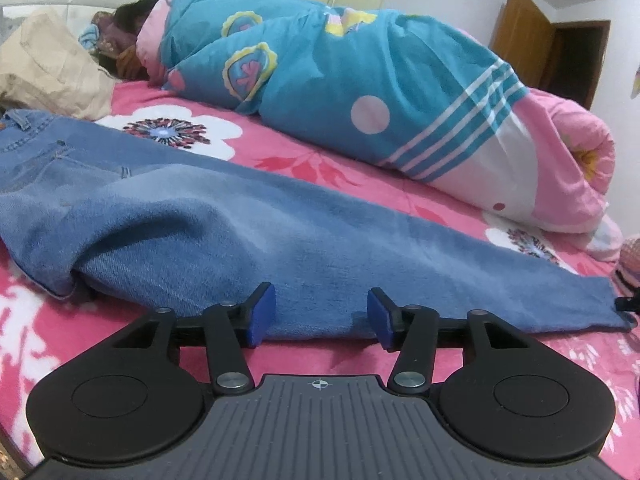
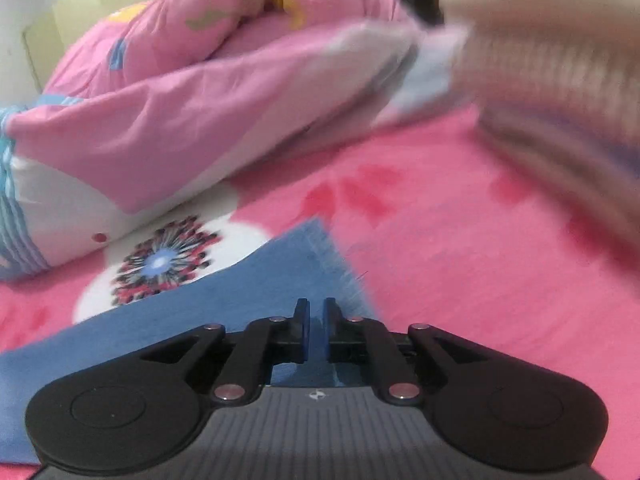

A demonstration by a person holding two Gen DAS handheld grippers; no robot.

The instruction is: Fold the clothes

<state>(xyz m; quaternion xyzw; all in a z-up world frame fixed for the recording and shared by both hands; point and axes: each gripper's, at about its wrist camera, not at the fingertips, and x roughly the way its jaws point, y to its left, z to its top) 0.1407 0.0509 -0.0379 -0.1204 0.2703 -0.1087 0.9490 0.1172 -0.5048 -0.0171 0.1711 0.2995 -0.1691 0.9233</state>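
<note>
Faded blue jeans (pink floral bedsheet)

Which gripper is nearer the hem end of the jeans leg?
Right. The right gripper sits over the jeans at the frayed hem, fingers nearly closed. The left gripper is open at the leg's near edge, partway along from the hem.

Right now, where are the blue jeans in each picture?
Left wrist view: the blue jeans stretch across the middle, from the waistband at far left to the leg hem at far right, just beyond the open left hand-held gripper.
Right wrist view: only the leg end shows, bottom left to centre, under the right hand-held gripper.
Shared landmark: the rolled pink and blue quilt.
</note>
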